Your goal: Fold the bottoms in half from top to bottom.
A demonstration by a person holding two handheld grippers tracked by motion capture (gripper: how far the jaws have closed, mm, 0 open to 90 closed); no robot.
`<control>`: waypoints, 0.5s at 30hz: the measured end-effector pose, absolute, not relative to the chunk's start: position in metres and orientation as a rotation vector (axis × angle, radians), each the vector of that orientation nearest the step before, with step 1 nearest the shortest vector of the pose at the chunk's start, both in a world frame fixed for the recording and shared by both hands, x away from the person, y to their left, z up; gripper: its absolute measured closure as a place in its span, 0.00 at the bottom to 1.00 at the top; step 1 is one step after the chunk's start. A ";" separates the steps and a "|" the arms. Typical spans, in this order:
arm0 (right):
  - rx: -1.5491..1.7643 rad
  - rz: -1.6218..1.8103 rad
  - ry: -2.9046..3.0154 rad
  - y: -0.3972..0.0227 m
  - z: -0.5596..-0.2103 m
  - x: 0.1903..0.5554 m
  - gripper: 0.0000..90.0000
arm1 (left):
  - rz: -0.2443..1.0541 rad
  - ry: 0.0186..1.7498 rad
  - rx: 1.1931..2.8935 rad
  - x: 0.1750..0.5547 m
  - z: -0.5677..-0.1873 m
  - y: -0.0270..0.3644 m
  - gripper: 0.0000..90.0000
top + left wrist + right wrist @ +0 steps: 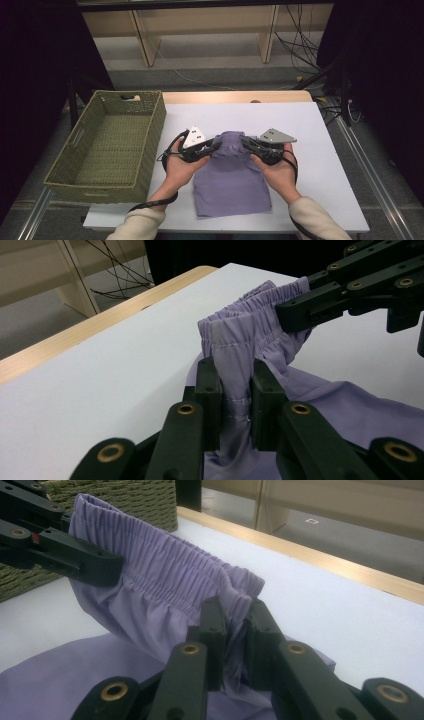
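Note:
A lilac garment (231,180) with an elastic waistband lies on the white table top (310,125), its waistband end lifted off the surface. My left gripper (216,148) is shut on the left end of the waistband (235,360); its jaws pinch a fold of the cloth. My right gripper (245,145) is shut on the right end of the waistband (165,562). In the left gripper view the right gripper (292,315) clamps the far end of the band. In the right gripper view the left gripper (107,567) holds the opposite end. The gathered band hangs slack between the two.
A woven green basket (152,135) stands at the left of the table, beside the left hand. The table's wooden far edge (235,96) runs behind the garment. Shelving legs and cables lie on the floor beyond.

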State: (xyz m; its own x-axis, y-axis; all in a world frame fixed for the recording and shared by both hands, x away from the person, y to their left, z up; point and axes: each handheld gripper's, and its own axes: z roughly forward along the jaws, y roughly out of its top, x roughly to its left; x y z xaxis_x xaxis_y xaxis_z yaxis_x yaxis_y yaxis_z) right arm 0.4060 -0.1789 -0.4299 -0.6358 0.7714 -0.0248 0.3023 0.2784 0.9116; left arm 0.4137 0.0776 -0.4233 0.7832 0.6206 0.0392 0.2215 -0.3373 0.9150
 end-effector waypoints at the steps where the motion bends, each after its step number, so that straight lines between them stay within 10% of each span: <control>1: 0.964 1.330 2.084 -0.179 -0.430 0.405 0.90 | 0.469 0.639 1.912 0.413 -0.423 0.077 0.86; 15: 0.962 1.332 2.088 -0.179 -0.429 0.402 0.90 | 0.471 0.638 1.914 0.410 -0.423 0.077 0.86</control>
